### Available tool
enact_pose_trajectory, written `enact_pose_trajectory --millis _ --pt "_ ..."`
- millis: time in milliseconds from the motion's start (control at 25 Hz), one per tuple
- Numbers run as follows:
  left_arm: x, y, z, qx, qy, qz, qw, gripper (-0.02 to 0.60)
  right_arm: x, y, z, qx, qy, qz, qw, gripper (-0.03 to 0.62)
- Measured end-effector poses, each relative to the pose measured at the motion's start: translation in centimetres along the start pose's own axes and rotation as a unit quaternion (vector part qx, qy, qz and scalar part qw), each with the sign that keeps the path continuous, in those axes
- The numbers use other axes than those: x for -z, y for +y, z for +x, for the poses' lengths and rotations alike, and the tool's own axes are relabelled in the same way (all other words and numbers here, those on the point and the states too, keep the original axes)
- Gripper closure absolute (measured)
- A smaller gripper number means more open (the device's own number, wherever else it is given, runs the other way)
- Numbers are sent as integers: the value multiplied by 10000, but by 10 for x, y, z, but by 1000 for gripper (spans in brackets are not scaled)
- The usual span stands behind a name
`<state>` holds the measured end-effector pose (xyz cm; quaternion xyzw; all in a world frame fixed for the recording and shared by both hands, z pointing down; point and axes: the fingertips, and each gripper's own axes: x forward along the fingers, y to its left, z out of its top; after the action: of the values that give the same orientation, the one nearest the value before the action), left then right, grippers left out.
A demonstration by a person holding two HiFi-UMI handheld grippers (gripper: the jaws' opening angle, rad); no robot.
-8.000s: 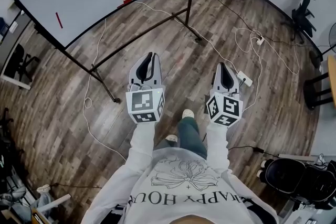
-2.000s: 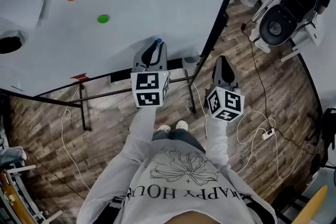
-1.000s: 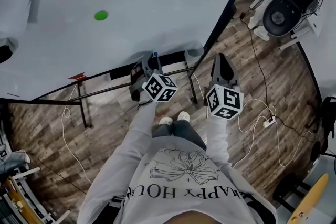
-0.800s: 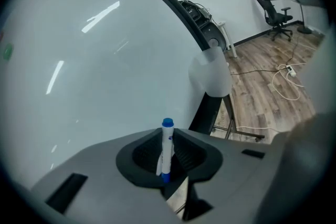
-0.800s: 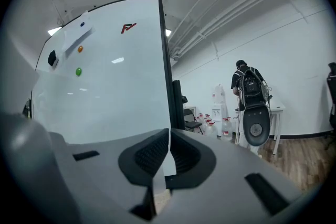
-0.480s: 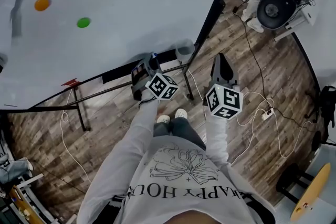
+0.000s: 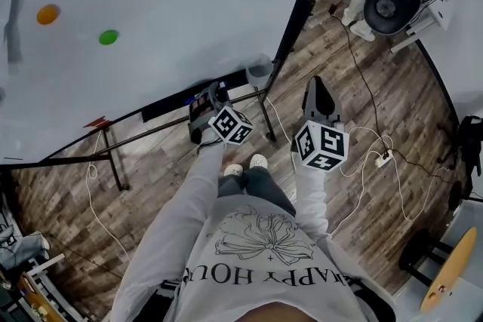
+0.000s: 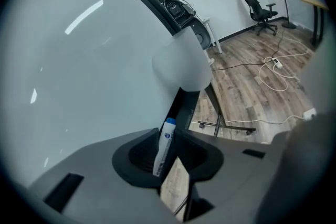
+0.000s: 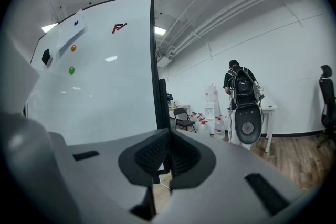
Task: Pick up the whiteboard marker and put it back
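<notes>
Left gripper (image 8: pixel 176 140): jaws clamped on marker (image 8: pixel 163 150), by the tray's (image 7: pixel 166 108) right end.
Right gripper (image 9: pixel 169 153): jaws together, empty.
Risk: let go this near the end, marker may roll off.

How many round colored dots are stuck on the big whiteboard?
2. In the head view, an orange dot sits far left on the whiteboard, and a green dot is just right of it, slightly lower. The board runs out of frame, so more may be hidden.
</notes>
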<state>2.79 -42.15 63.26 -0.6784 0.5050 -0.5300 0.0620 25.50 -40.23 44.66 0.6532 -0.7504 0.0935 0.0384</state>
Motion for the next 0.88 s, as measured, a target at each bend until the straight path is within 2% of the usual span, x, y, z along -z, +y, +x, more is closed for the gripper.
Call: enact_pose_trajectory --millis 440,520,680,880 --pt "2 -6 0 186 -85 -443 9988 489 -1 -1 -2 -4 -6 -32 10000 585" --pt "1 -3 -2 147 -105 -422 9989 486 -2 0 -1 -26 -15 -34 10000 585" --pt "-5 7 -12 -33 -196 -139 9997 486 -5 5 0 -85 -45 -37 9999 585" --pt "-19 40 -41 -288 -541 -585 9964 488 -12 19 2 -243 -124 -40 9996 585"
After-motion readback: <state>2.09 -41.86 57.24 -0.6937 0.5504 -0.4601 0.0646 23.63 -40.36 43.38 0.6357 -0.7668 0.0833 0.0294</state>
